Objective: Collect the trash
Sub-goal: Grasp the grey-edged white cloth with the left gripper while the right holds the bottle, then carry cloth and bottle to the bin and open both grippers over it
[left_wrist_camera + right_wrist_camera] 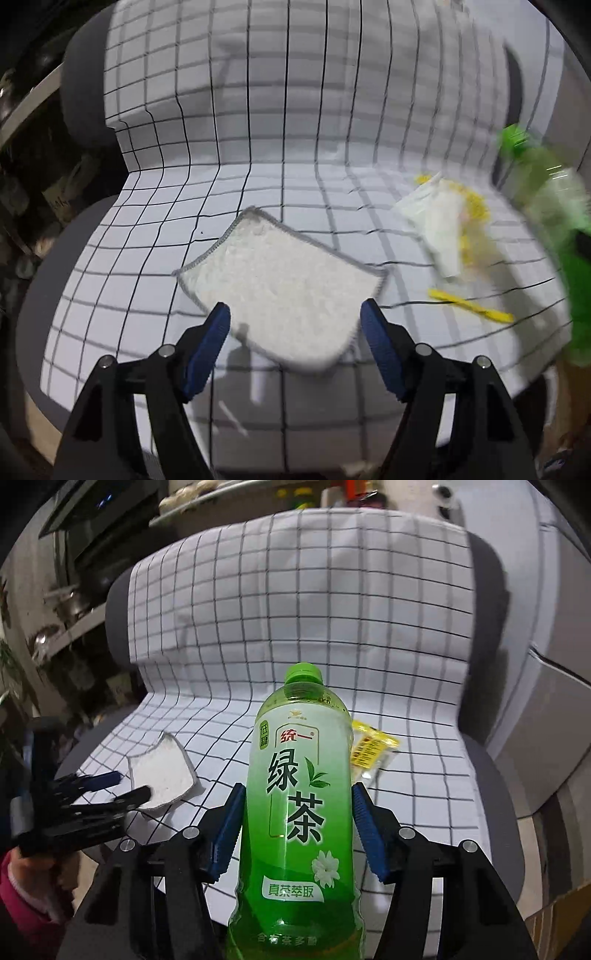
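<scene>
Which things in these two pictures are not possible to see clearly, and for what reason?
- Green tea bottle: its base is cut off by the bottom edge in the right wrist view; smeared by motion blur in the left wrist view.
- Yellow wrapper: partly hidden behind the bottle; print too small.
- White cloth: near corner hidden by the left hand-held gripper in the right wrist view.

Checked cover drapes grey chair; shelves, perhaps kitchenware.
</scene>
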